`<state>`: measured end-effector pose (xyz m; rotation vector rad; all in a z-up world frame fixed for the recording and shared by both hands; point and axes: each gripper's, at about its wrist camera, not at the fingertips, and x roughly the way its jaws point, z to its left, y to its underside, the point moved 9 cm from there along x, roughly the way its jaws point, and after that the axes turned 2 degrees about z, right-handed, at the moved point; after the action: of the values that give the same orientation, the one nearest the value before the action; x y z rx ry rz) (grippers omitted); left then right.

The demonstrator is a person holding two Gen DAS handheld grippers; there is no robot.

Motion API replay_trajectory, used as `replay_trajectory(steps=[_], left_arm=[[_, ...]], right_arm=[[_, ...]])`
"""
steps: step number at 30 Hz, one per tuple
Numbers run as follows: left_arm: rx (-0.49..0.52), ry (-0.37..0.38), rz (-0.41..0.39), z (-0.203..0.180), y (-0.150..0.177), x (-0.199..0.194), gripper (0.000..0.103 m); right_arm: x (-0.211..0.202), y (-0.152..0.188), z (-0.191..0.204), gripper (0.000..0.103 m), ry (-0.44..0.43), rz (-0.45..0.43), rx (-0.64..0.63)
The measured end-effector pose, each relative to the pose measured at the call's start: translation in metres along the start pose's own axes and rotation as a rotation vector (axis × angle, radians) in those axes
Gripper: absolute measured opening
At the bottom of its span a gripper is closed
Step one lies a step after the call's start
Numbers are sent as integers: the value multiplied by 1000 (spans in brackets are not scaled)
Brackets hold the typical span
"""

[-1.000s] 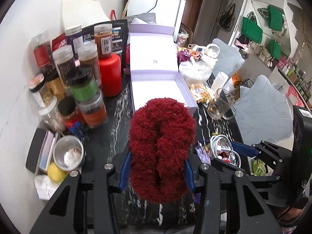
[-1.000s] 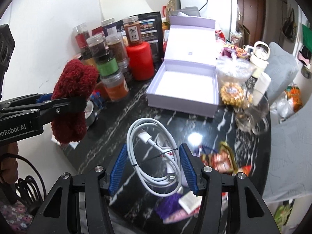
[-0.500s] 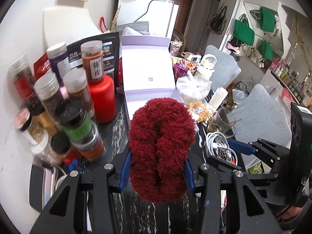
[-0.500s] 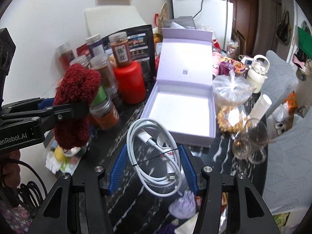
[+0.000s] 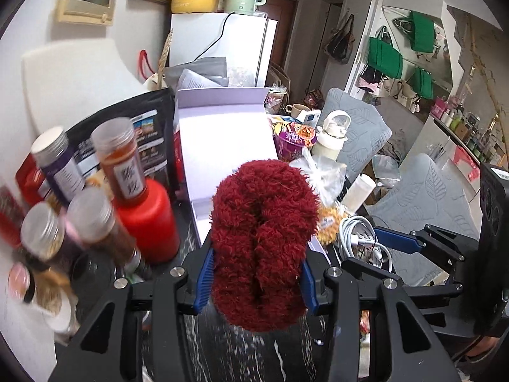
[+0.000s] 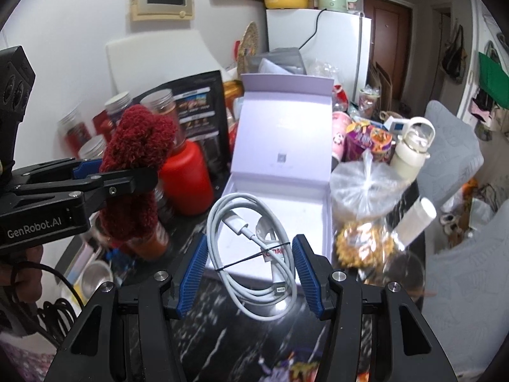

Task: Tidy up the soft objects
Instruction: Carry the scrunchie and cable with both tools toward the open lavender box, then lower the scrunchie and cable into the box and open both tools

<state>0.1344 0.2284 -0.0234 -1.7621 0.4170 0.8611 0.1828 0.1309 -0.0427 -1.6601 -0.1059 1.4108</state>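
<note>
Open lavender gift box (image 6: 280, 219) sits on the bench just ahead of both tools. Left tool (image 5: 256, 273) pinches red fuzzy scrunchie (image 5: 262, 242); right tool (image 6: 249, 278) pinches coiled white charging cable (image 6: 251, 254). Best: carry each over the tray, lower inside, then spread, avoiding the jars (image 5: 92, 222) left.

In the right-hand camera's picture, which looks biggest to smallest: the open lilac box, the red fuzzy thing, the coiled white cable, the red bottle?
1. Lilac box, clearly largest.
2. Red fuzzy thing and coiled white cable look about alike; both are held near the camera, so I won't rank them.
3. Red bottle, smallest.
</note>
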Motion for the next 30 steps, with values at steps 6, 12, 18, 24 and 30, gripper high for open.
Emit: replay_trajectory(steps=[6,12,18,24,30], left_arm=[[9,12,6,3,-25,29,45],[1,21,29,10,-40,64,45],[-3,1,58,20,-46,105,45],[-11,-4,98,26,-42,146,45],[-28,-6,143,34,-33,186,45]], right_arm=[[25,-27,-20,54,12,-8,-1],[56,-41,-39,54,24,8,3],[92,-48,-57,54,39,32,25],[125,-52,-70,54,44,46,55],[157,-50,-84,54,58,60,81]])
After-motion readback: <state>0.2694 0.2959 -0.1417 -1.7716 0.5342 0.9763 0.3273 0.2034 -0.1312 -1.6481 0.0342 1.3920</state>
